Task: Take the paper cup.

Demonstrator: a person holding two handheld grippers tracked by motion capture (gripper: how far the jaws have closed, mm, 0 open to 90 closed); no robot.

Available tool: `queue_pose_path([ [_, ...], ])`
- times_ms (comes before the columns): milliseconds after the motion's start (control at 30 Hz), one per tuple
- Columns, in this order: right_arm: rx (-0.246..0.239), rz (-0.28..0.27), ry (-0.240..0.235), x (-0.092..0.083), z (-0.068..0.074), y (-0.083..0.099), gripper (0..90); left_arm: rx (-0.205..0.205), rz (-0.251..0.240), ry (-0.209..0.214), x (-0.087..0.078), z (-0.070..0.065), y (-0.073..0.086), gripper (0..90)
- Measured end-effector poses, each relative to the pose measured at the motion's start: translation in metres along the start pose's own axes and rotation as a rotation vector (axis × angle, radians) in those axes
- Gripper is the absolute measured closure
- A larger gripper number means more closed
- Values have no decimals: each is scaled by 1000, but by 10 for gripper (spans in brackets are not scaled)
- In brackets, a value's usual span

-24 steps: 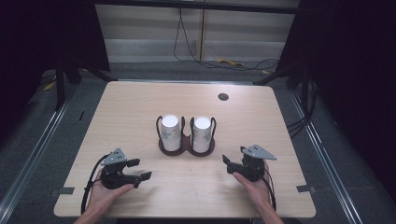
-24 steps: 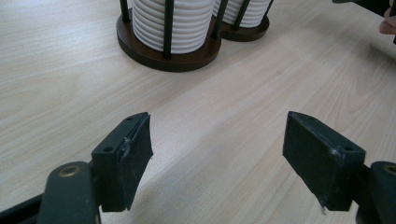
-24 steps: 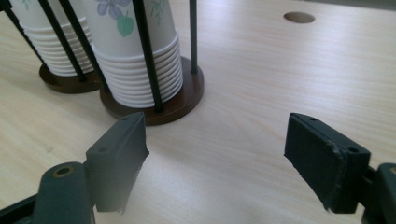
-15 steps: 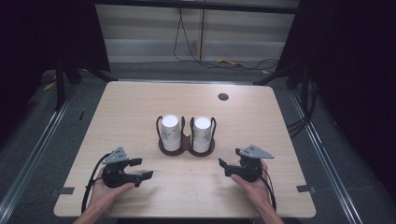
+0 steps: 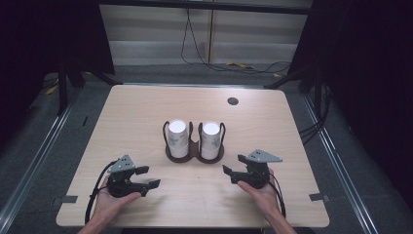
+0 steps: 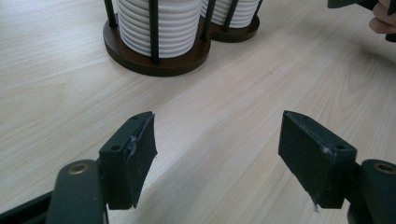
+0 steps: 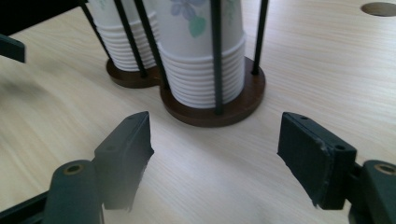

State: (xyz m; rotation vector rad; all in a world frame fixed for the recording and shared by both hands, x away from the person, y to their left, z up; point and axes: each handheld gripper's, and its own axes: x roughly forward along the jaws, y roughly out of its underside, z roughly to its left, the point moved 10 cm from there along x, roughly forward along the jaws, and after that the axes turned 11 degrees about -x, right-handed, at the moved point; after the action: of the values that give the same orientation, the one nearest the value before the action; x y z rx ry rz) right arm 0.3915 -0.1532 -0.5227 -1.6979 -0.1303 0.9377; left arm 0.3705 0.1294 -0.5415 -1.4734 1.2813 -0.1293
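Observation:
Two stacks of white paper cups, the left stack and the right stack, stand upside down in a dark wooden double holder with black rods at the table's middle. My left gripper rests low at the front left, open and empty, pointing toward the holder. In the left gripper view, that gripper faces the ribbed cups a short way off. My right gripper sits at the front right, open and empty. Seen from the right gripper view, this gripper aims at the flower-printed stack.
The light wooden table has a round cable hole at its back right. Black curtains and floor rails flank the table. Cables lie on the floor behind it. A hand holds each gripper near the front edge.
My right gripper has edged slightly to the left, toward the cup holder. The left gripper has stayed in place.

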Motion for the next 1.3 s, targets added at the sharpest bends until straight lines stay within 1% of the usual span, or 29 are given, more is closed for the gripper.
queue_pose_path([
  [33, -16, 4, -23, 1, 4, -3, 273, -3, -8, 5, 0, -1, -1, 275],
  [67, -16, 4, -23, 1, 4, -3, 273, -3, -8, 5, 0, -1, -1, 276],
  [100, -21, 11, -41, 2, 7, -5, 286, 6, 0, 4, 0, -1, 0, 277],
  [133, -23, 17, -49, 2, 8, -5, 290, 10, 6, 9, 0, -2, 1, 278],
  [200, -23, 25, -45, 1, 9, -6, 341, 23, 13, 22, -1, -5, 3, 318],
  [233, -22, 19, -43, 0, 11, -7, 359, 26, 14, 19, 0, -5, 3, 317],
  [333, -45, 26, -74, -2, 18, -10, 359, 25, 14, 18, 0, -6, 3, 282],
  [467, -33, 19, -112, -2, 23, -17, 360, 10, -4, 11, -3, -4, 0, 272],
  [667, -42, 14, -136, 1, 28, -26, 342, 12, -5, 6, -5, -3, 0, 262],
  [700, -51, 7, -139, 2, 30, -31, 349, 19, 1, 6, -5, -3, 0, 263],
  [733, -51, 7, -139, 2, 30, -31, 349, 19, 1, 6, -5, -3, 0, 263],
  [767, -58, -4, -155, 3, 34, -35, 376, 17, -3, 9, -5, -4, 0, 263],
  [833, -66, -6, -182, 3, 38, -38, 389, 20, -2, 8, -5, -5, 0, 263],
  [933, -65, -12, -196, 4, 41, -42, 392, 27, 0, 4, -5, -5, 1, 263],
  [1000, -69, -20, -214, 4, 43, -48, 408, 28, 10, -4, -3, -2, 2, 263],
  [1100, -78, -34, -231, 5, 45, -56, 435, 30, 11, -2, -3, -2, 2, 263],
  [1200, -81, -56, -253, 5, 49, -66, 438, 31, 14, 2, -3, -3, 2, 263],
  [1233, -84, -73, -261, 4, 50, -70, 440, 33, 14, -1, -3, -3, 2, 263],
  [1300, -89, -83, -267, 4, 52, -78, 441, 34, 17, 0, -3, -4, 3, 263],
])
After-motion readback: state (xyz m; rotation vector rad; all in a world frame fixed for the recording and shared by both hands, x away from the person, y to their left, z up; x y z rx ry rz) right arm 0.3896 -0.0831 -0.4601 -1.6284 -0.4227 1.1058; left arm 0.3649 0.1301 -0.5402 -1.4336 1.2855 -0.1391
